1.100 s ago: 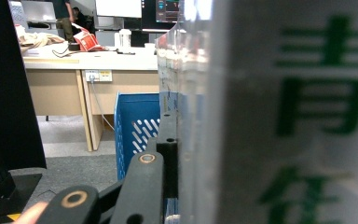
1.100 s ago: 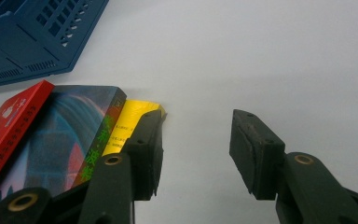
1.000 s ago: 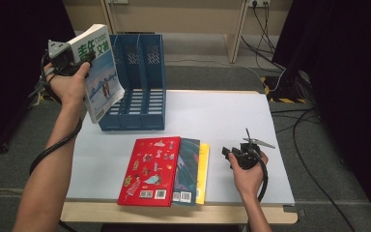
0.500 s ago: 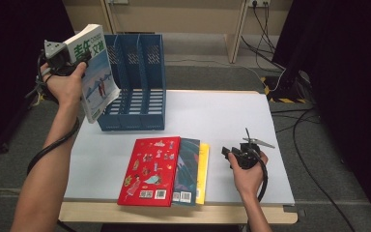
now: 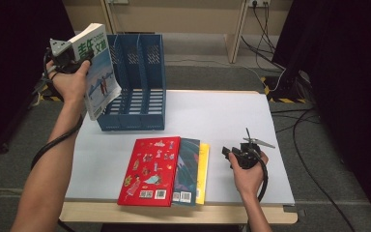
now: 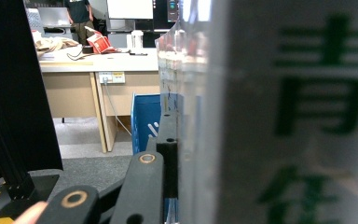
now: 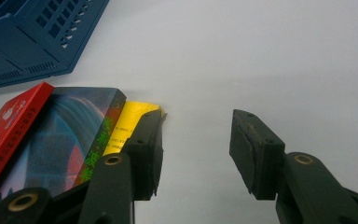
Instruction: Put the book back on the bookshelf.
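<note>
My left gripper (image 5: 79, 55) is raised at the far left, shut on a white book with green characters (image 5: 99, 72). The book hangs tilted over the left end of a blue three-slot file rack (image 5: 140, 82). In the left gripper view the book's spine (image 6: 298, 116) is pressed against one black jaw, and the other jaw is hidden behind it. A red book (image 5: 149, 169), a dark teal book (image 5: 189, 164) and a yellow book (image 5: 203, 169) lie overlapped near the table's front. My right gripper (image 5: 228, 153) rests open just right of them, its jaws beside the yellow book (image 7: 130, 121).
The white table (image 5: 212, 116) has bare surface behind and right of the book stack. The rack (image 7: 28, 37) stands at the back left. Cables run over the floor at the right, and a desk stands beyond the table.
The left hand and its book have wavered only slightly above the rack. The right gripper has stayed in place, open.
</note>
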The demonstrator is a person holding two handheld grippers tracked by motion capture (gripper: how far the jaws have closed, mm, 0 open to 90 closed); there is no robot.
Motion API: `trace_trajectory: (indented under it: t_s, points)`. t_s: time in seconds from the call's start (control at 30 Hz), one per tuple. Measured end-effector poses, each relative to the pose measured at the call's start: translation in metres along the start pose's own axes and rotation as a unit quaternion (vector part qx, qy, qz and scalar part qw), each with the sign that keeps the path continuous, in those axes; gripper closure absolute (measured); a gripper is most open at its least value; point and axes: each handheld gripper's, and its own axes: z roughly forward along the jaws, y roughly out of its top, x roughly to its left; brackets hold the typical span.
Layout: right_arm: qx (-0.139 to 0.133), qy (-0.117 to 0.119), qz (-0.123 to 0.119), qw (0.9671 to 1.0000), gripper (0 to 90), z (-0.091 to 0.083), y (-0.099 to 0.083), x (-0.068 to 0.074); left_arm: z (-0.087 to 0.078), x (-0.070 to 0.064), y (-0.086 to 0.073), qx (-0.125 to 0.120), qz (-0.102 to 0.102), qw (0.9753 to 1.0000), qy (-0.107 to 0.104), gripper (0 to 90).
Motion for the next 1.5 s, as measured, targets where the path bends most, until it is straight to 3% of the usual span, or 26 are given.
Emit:
trace_trajectory:
  t_s: [0.4,0.83,1.5]
  points:
    - [0.002,-0.001,0.002,1.0,54.7,0.0,0.0,-0.001,0.007,-0.001,0.001,-0.003,0.007,0.9999,0.014,73.7]
    - [0.001,-0.001,0.003,1.0,54.7,0.0,0.0,-0.001,0.019,0.0,-0.002,-0.001,0.012,0.9998,0.016,73.6]
    - [0.0,0.002,0.01,0.9999,54.7,-0.001,0.001,-0.003,0.039,0.0,-0.008,-0.009,0.012,0.9999,0.003,73.6]
